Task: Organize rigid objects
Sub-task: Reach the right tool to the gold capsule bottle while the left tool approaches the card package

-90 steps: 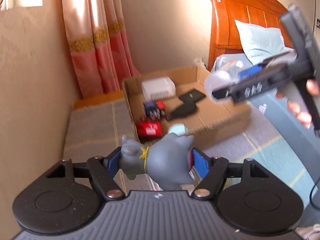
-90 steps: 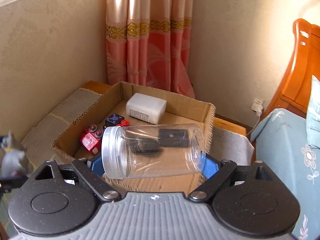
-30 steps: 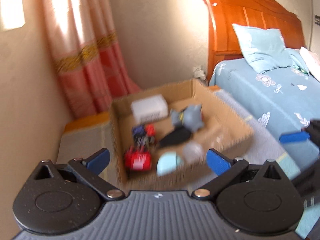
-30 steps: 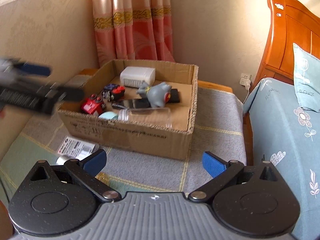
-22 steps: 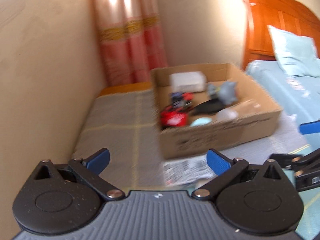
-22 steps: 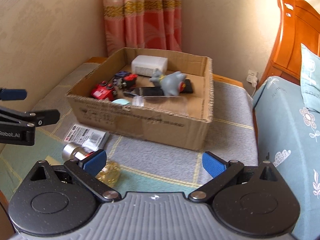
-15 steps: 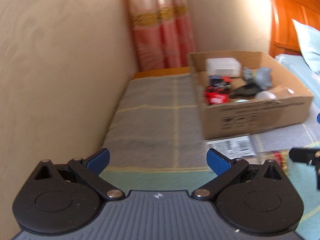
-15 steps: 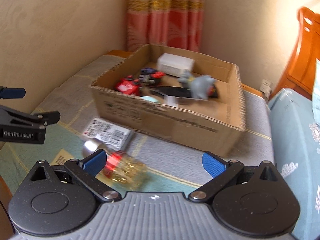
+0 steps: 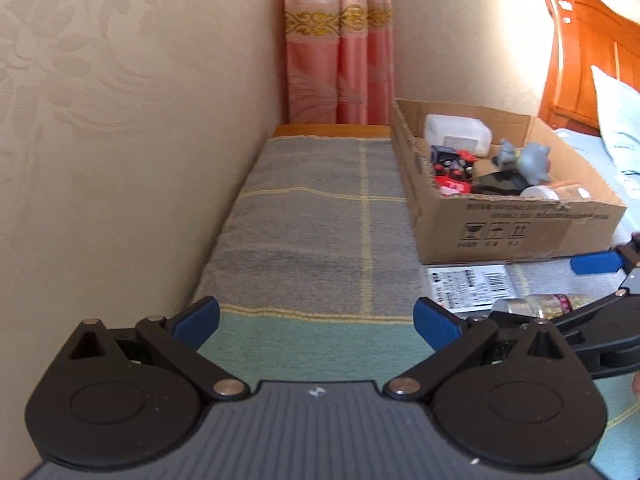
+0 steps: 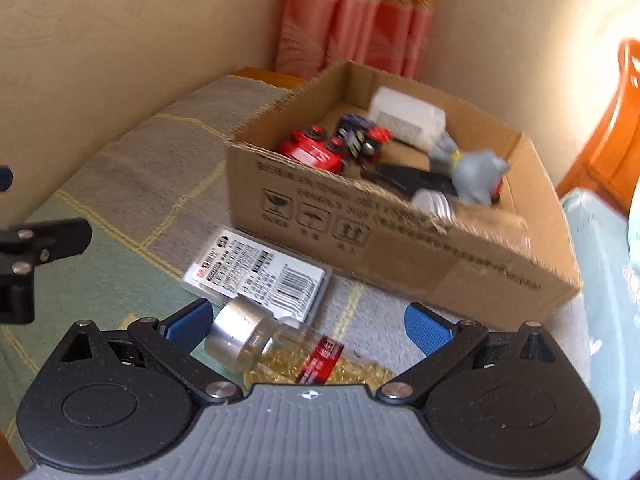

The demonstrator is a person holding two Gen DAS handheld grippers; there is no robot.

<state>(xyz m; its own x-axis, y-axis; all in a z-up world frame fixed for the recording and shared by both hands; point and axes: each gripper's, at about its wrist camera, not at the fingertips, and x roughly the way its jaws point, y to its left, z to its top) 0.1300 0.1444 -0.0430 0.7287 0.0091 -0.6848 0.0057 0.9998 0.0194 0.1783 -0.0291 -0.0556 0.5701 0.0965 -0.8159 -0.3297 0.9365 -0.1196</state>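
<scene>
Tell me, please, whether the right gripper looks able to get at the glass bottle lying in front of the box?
Probably yes. The right gripper is open, and the glass bottle lies on its side between the fingers, nothing over it. The flat pack sits just beyond its cap, apparently clear of the fingers.

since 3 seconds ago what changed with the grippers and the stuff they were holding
Both let go. The grey toy left the left gripper and the clear jar left the right gripper; both now lie in the cardboard box. Both grippers pulled back, open and empty, the right one now over the silver-capped bottle beside the labelled flat case. The white container and red toys stayed put.
</scene>
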